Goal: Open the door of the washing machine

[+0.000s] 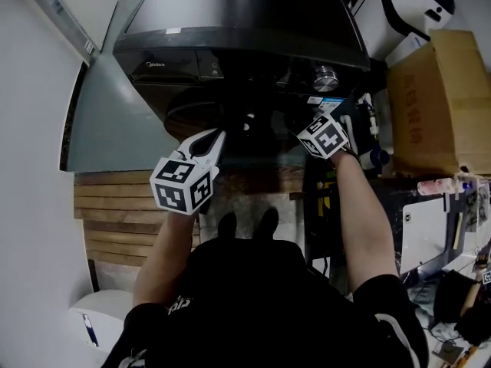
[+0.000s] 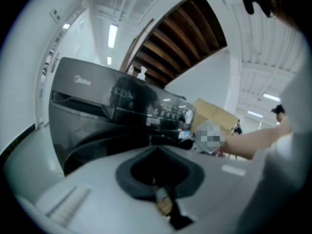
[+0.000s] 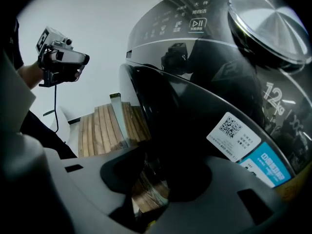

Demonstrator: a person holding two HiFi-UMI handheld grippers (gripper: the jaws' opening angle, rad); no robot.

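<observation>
Head view, left tool [image 1: 216, 140] closed, right tool [image 3: 155, 184] open at washing machine door [image 3: 195, 126].

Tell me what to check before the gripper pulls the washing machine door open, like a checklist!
1. Right gripper jaws apart: ok.
2. Door edge between those jaws: ok.
3. Jaws squeezing the door: not ok; the wooden floor shows between one jaw and the door.
4. Left gripper shut and empty: ok.
5. Left gripper clear of the door's swing: cannot tell; it hangs in front of the washing machine.
</observation>
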